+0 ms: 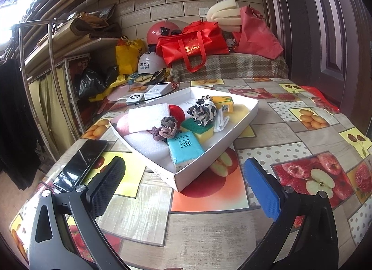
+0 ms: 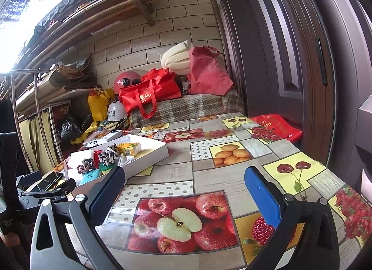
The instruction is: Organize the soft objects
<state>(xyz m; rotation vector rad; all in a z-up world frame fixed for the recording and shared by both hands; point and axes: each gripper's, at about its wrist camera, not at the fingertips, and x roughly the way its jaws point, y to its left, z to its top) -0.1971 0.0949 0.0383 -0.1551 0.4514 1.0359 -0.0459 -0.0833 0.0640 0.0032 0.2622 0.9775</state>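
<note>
Left gripper [image 1: 184, 182] hangs low over the table [image 1: 279, 128], jaws spread wide with nothing between them. Straight ahead of the gap sits the near corner of the white tray [image 1: 186, 178], just beyond the fingertips and apart from them. Inside the tray, nearest that corner, lies a teal tissue pack [image 1: 184, 150]; behind it a green-and-yellow sponge [image 1: 200, 129], a knotted scrunchie [image 1: 166, 129] and white foam [image 1: 148, 115] on the left. Further back, a black-and-white scrunchie [image 1: 202, 109], a white cloth [image 1: 220, 120] and a yellow pack [image 1: 224, 105]. A phone [image 1: 81, 164] lies on the table just left of the left finger.

Right gripper [image 2: 184, 187] also has its jaws wide and bare, over the apple print. The tray [image 2: 148, 159] lies off to its left, beyond the left finger, well clear of the gap.
</note>
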